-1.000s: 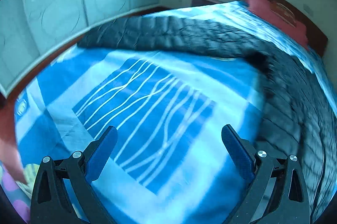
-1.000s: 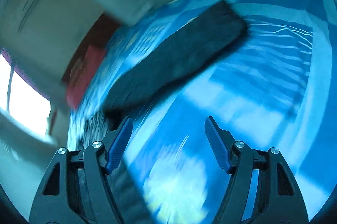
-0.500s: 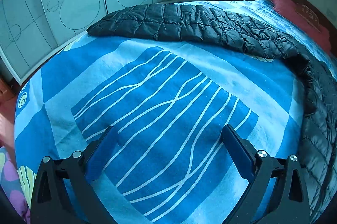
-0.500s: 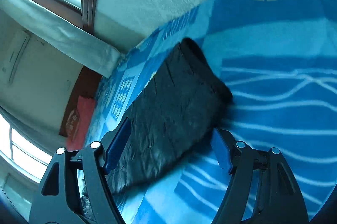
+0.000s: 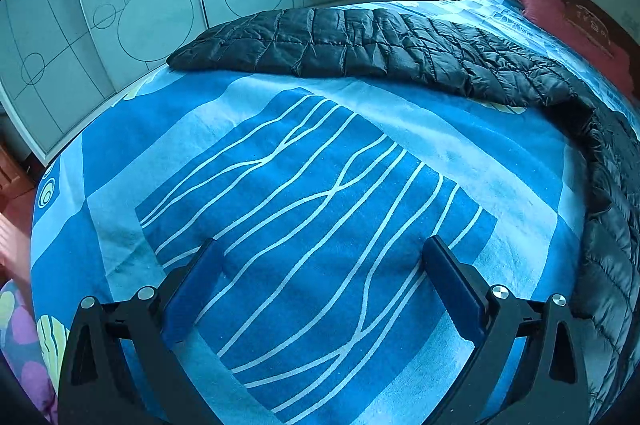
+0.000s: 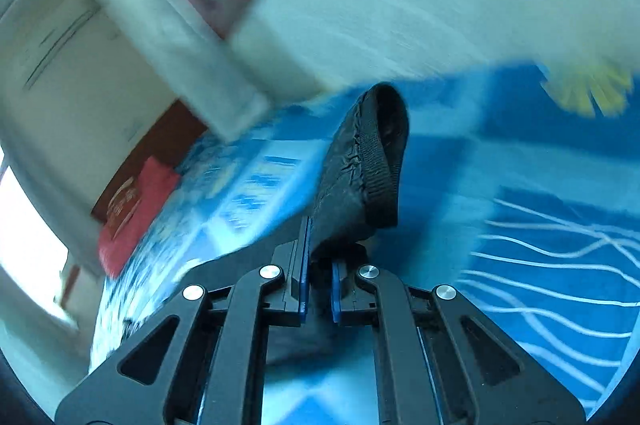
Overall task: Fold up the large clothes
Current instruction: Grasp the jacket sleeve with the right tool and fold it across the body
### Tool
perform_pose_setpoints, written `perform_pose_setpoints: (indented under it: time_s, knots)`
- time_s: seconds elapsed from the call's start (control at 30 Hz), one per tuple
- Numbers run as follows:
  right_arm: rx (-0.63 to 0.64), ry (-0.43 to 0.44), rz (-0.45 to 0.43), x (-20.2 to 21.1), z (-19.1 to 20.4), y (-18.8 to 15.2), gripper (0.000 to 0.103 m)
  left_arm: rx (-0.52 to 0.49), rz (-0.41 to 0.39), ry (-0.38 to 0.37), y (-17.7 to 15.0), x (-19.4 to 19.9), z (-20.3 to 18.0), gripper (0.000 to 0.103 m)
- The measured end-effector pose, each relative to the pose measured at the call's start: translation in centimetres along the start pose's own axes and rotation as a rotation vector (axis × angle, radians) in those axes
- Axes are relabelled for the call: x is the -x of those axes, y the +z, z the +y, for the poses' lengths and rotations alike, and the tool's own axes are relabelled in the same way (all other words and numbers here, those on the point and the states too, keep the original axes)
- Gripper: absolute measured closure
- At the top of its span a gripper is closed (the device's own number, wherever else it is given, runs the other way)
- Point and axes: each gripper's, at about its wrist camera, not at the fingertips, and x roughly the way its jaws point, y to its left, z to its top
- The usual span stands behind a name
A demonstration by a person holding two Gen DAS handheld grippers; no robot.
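The bed [image 5: 320, 225], covered with a blue patterned sheet, carries the garment. A black quilted jacket [image 5: 360, 45] lies stretched along the far edge of the bed and bends down along the right edge. A red pillow [image 5: 576, 21] sits at the far right corner, by the headboard.

The left gripper [image 5: 324, 289] hovers over the bare middle of the sheet, jaws wide apart, nothing between them. It is well apart from the jacket.

The right gripper [image 6: 318, 273] has just closed its jaws; they are clamped on the cuff end of a sleeve [image 6: 372, 165], whose ribbed opening stands up above the pads.

Risks from this state:

1. The grip takes only the sleeve end. A long padded garment is heavy; a fast pull is likely to drag the whole body across the sheet instead of folding the sleeve over.
2. The shell fabric looks slick. Under load the cuff may slip from the pads.
3. The right wrist view is blurred, which suggests quick motion; a jerk raises both risks.
4. With no second hold on the jacket, nothing anchors the body, so the fold line may wander.
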Motion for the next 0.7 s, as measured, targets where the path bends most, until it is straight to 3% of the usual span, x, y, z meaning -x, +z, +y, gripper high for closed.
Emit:
perform_pose_setpoints:
  time_s: [0.13, 0.23, 0.43, 0.7]
  knots:
    - [0.174, 0.124, 0.030, 0.9, 9.0, -2.1, 0.095, 0.002, -0.001, -0.002, 0.0, -0.1, 0.0, 0.004]
    - [0.302, 0.208, 0.077, 0.9, 16.2, -5.5, 0.095, 0.003, -0.004, -0.003, 0.0, 0.0, 0.0, 0.004]
    - [0.504, 0.341, 0.217, -0.1, 29.6, -15.6, 0.095, 0.004, -0.010, -0.006, -0.2, 0.0, 0.1, 0.004]
    - [0.632, 0.422, 0.393, -0.4, 40.3, -27.7, 0.095, 0.008, -0.015, -0.010, -0.3, 0.1, 0.2, 0.004]
